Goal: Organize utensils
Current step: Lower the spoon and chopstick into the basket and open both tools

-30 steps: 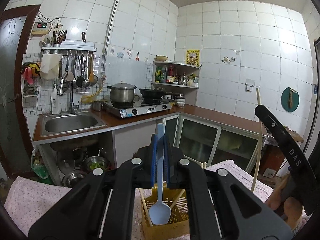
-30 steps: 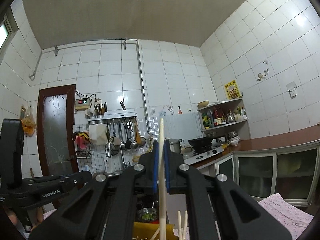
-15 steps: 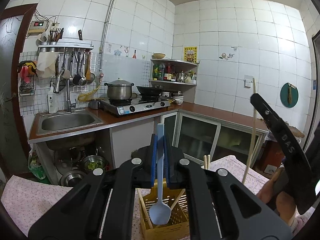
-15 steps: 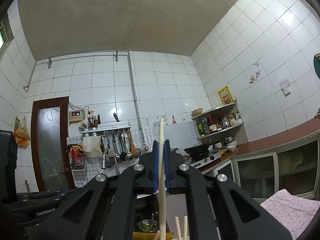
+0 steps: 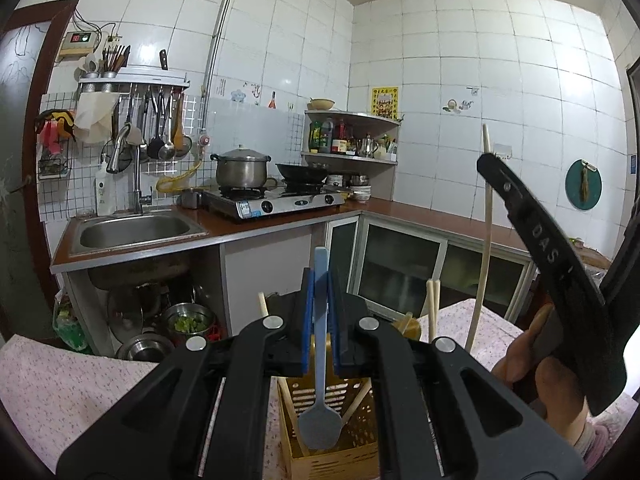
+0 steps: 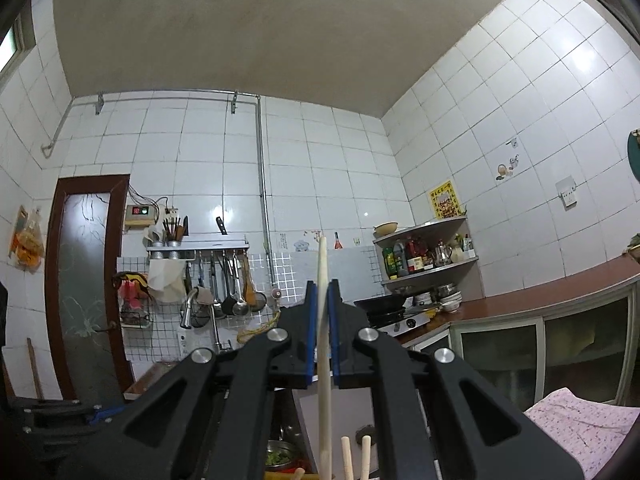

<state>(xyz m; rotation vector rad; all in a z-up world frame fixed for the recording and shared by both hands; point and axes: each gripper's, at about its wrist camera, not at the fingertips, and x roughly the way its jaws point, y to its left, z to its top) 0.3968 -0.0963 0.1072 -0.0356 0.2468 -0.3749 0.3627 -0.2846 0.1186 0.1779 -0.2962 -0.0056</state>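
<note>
White tiles cover the kitchen walls behind you. Your left gripper (image 5: 320, 320) squeezes one blue spoon (image 5: 319, 396) by its handle, with the round end hanging down over the yellow basket (image 5: 332, 456). The basket sits on the pink flowered cloth (image 5: 60, 392). Your right gripper (image 6: 320, 340) is closed on one long wooden chopstick (image 6: 324, 360), which stands almost straight up. In the left view the same chopstick (image 5: 482, 240) reaches down toward the basket's right side. Two more chopstick tops (image 5: 433, 304) stick up side by side near it, and one more pokes up on the left (image 5: 262, 304). Farther back you can see one sink (image 5: 132, 232), one silver pot (image 5: 241, 170) and one black pan (image 5: 302, 172) on the stove (image 5: 276, 204). One corner shelf (image 5: 352, 136) holds bottles.
</note>
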